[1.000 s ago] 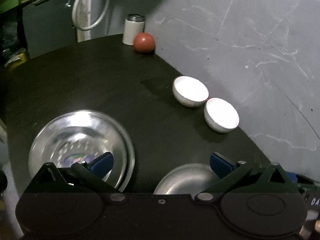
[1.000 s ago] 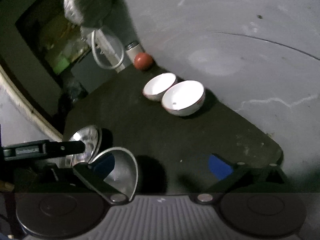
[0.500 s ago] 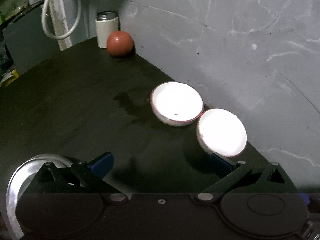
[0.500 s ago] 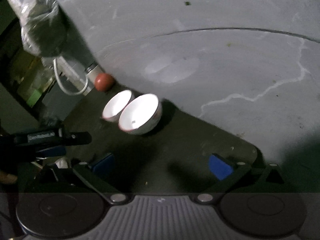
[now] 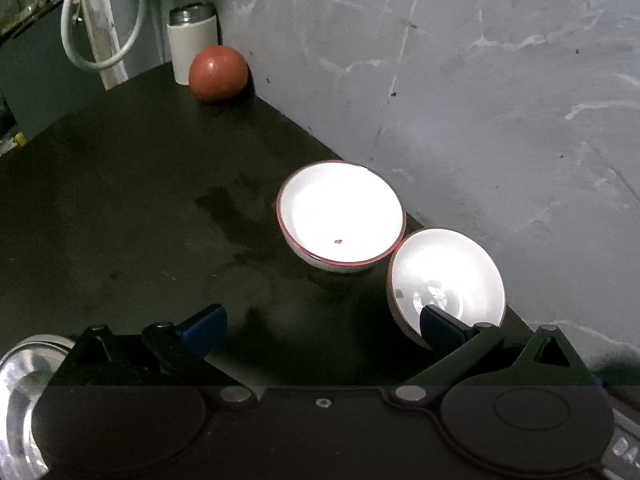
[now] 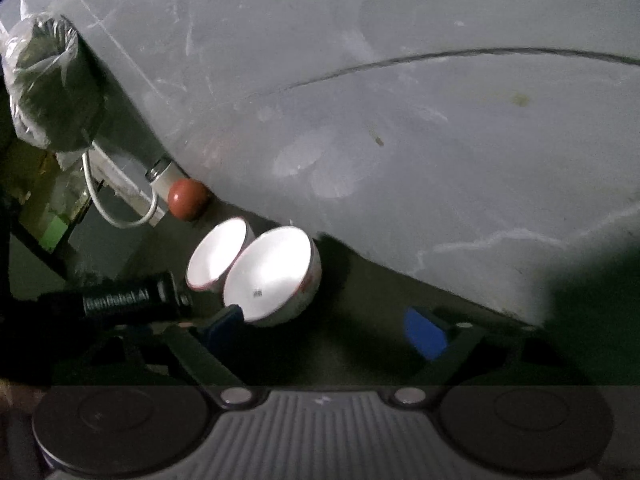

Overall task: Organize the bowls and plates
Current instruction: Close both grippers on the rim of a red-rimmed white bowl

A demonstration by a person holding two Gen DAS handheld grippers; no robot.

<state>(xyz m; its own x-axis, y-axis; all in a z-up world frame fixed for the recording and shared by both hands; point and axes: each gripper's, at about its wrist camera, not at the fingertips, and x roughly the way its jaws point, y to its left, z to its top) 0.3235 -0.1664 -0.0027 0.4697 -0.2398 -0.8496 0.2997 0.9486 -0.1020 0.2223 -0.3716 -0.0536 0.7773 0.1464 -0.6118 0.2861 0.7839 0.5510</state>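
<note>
Two white bowls with red rims stand side by side on the dark table [image 5: 120, 208] near the wall. In the left wrist view the far bowl [image 5: 340, 212] is ahead and the near bowl [image 5: 448, 276] sits at my right fingertip. My left gripper [image 5: 324, 328] is open and empty, close before the bowls. In the right wrist view my right gripper [image 6: 324, 328] is open and empty; the near bowl [image 6: 276, 276] lies just past its left fingertip, the far bowl [image 6: 218, 256] behind it. A steel plate [image 5: 20, 392] shows at the lower left.
A red ball [image 5: 218, 73] and a white canister [image 5: 192, 44] stand at the table's far corner by the grey wall [image 5: 480, 80]. A white cable loop [image 5: 100, 20] hangs beside them. The left gripper's body [image 6: 120, 300] shows in the right wrist view.
Both grippers have moved forward toward the two white bowls, which now loom larger. The steel plates have slid out of view at the bottom left. Both grippers stay open.
</note>
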